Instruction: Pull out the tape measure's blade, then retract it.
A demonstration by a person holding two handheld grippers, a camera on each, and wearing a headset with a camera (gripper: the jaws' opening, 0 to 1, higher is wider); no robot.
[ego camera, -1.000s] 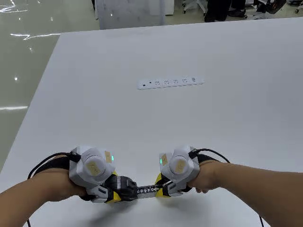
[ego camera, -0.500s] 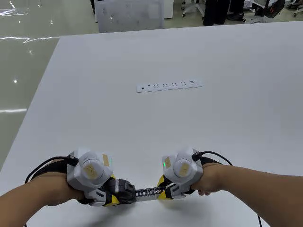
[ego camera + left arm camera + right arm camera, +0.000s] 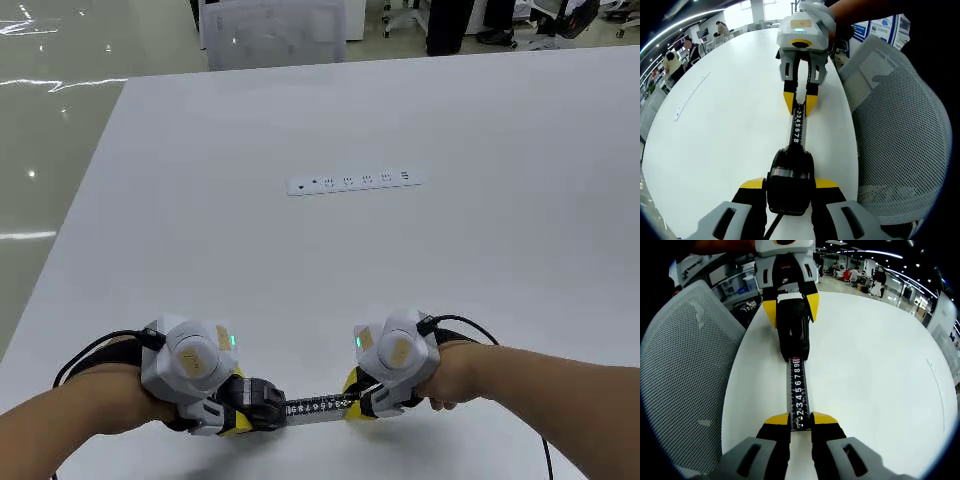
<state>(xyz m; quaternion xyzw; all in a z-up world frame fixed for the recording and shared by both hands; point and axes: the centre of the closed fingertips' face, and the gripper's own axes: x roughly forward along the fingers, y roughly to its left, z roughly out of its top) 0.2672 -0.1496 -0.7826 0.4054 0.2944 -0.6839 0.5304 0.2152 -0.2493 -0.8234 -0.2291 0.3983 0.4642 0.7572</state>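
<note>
A black tape measure case [image 3: 262, 404] [image 3: 790, 177] [image 3: 793, 329] sits near the table's front edge with my left gripper [image 3: 232, 414] [image 3: 789, 184] shut on it. Its numbered blade [image 3: 318, 406] [image 3: 797, 129] [image 3: 798, 396] runs out to the right, showing marks up to about nine. My right gripper [image 3: 355, 402] [image 3: 800, 421] is shut on the blade's end. In the left gripper view the right gripper [image 3: 800, 102] faces me across the blade; in the right gripper view the left gripper [image 3: 789, 307] holds the case.
A white power strip [image 3: 350, 182] lies on the white table [image 3: 400, 260] toward the far side. A grey mesh chair back [image 3: 895, 125] [image 3: 685, 365] stands beside the table's near edge. People stand in the room behind.
The right gripper has moved slightly to the right, and a little more blade shows between the two grippers. The left gripper and case have stayed put.
</note>
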